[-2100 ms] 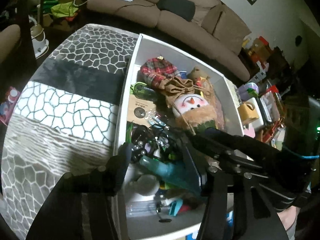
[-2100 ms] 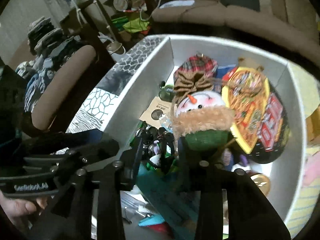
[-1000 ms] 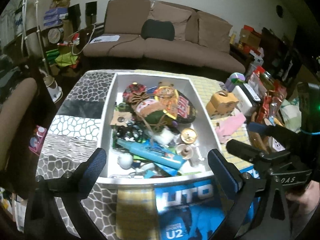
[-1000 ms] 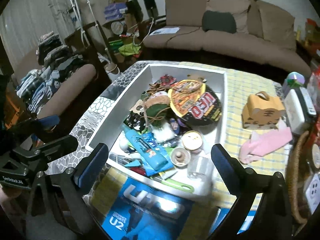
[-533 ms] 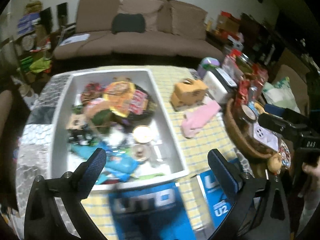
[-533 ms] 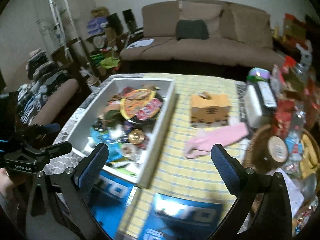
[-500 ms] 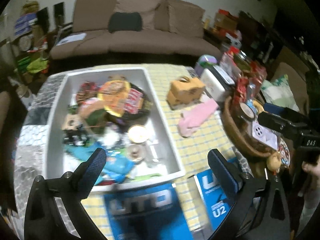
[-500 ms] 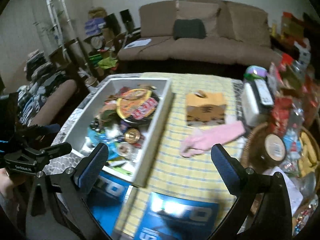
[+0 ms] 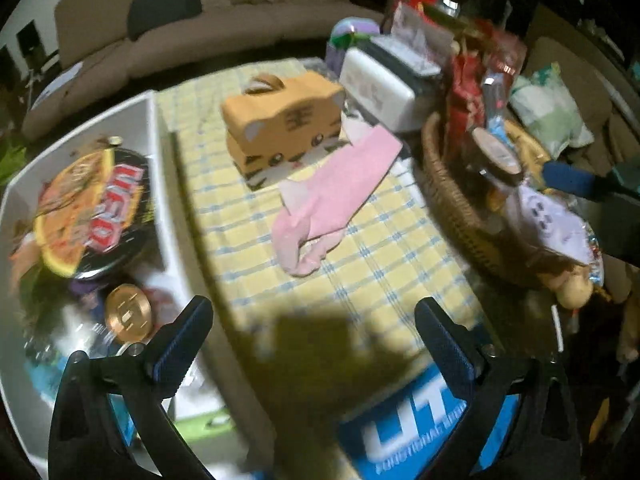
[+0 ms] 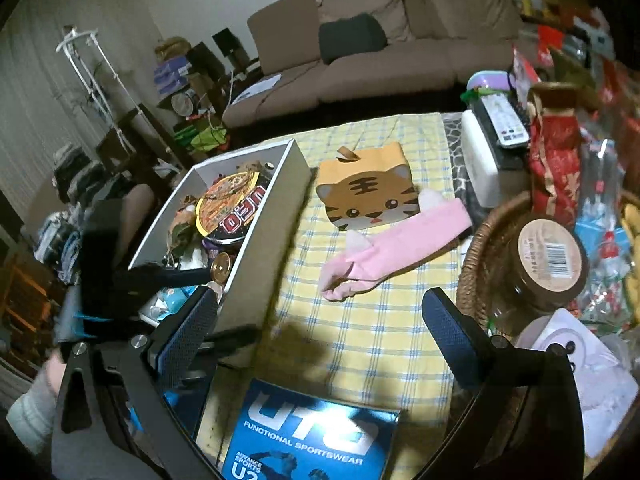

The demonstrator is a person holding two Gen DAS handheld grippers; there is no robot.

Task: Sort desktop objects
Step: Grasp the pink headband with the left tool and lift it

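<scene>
The right claw [image 10: 320, 320] gapes empty above the checked cloth [image 10: 372, 336], near the pink sock [image 10: 396, 250].

white bin [image 9: 160, 184] — contents blurred (left view) | blue box [image 10: 308, 440] — cut off

Blue box [image 10: 308, 440] at the near table edge: "UTO", "FUNCTIONAL SPORTSWEAR", "ADVANCE SPORTS", "U2". Round noodle bowl lid [image 10: 232, 208] in the white bin [image 10: 276, 216]: "U.F.O." in red. Brown jar lid [image 10: 550, 254]: barcode label, digits too small to read.
</scene>
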